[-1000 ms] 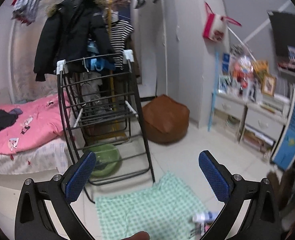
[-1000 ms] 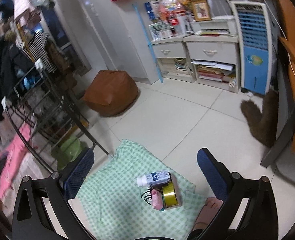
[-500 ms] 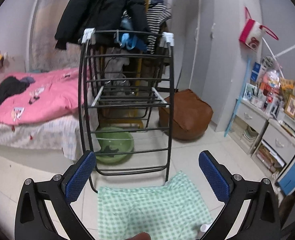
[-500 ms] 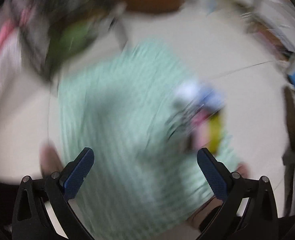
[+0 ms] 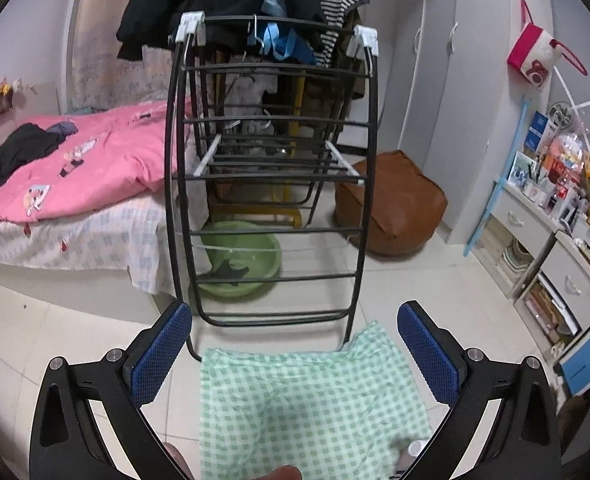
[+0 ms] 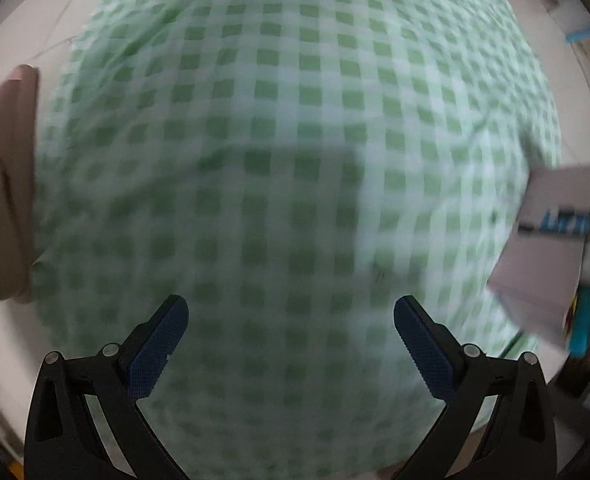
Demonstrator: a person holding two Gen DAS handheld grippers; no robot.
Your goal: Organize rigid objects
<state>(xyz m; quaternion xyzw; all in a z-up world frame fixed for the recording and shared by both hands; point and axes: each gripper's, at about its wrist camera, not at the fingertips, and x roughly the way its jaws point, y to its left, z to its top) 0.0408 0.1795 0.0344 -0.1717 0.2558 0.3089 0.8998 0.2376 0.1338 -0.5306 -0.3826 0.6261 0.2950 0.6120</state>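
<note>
Both tongs spread, empty. Left tongs (image 5: 295, 340) level, facing black metal drying rack (image 5: 271, 184). Right tongs (image 6: 291, 332) tipped down over green-checked cloth (image 6: 279, 152) on floor; blurred white box (image 6: 551, 256) at cloth's right edge, blue lettering unreadable.

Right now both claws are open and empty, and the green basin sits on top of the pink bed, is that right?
Not quite. The green basin sits on the floor under the black drying rack, beside the pink bed, as the left wrist view shows. Both the left claw and right claw are open and empty.
</note>
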